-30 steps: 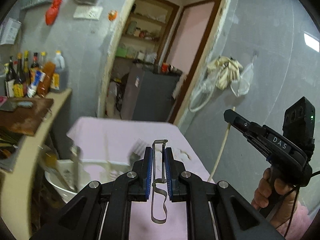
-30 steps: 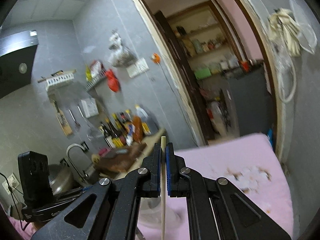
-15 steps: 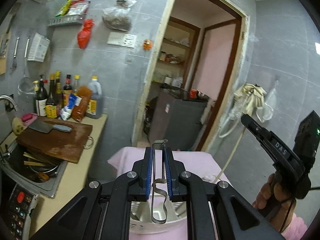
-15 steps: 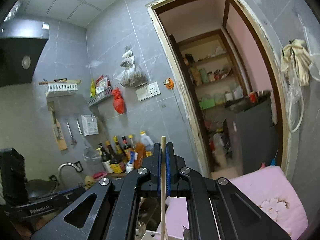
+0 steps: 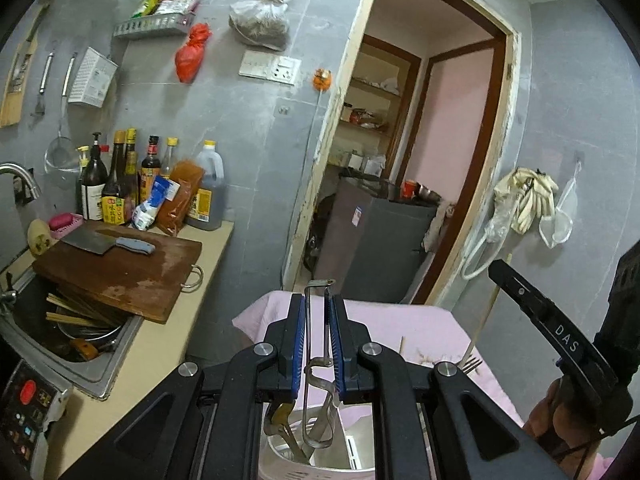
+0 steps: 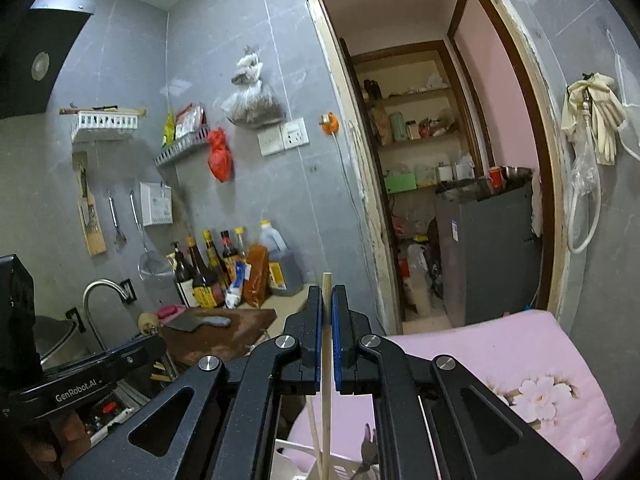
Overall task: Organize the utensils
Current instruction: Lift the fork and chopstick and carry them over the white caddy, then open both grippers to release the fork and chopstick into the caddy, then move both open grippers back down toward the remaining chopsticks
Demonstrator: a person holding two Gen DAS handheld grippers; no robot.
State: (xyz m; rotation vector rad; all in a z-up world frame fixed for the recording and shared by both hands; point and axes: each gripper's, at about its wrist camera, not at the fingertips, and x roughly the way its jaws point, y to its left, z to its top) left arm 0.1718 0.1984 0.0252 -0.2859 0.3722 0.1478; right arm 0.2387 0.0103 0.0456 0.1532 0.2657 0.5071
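Here the left gripper (image 5: 317, 300) has its jaws drawn in on a metal peeler (image 5: 316, 364), the blue pads pressing its wire frame from both sides. The peeler stands upright between them, its blade bar poking out above the fingertips and its looped handle hanging down over a white basket (image 5: 320, 468). Other utensils lean in that basket, among them one with a yellowish handle (image 5: 280, 414).

The right gripper (image 6: 327, 304) is nearly fully closed on a single wooden chopstick (image 6: 327, 364), which runs straight up between the pads, its top end just clear of the fingertips. Its lower end reaches down beside a second stick in the basket (image 6: 296, 460), where fork tines also show. In the left wrist view that gripper appears at the right edge, held by a hand (image 5: 560, 420), the chopstick slanting below it.

The basket sits on a pink cloth (image 6: 500, 360) with a flower print. To the left, a cutting board (image 5: 120, 272) with a cleaver (image 5: 106, 243) on it overhangs a sink (image 5: 76, 344) holding dishes and chopsticks. Bottles (image 5: 120, 184) stand against the grey tiled wall behind it.
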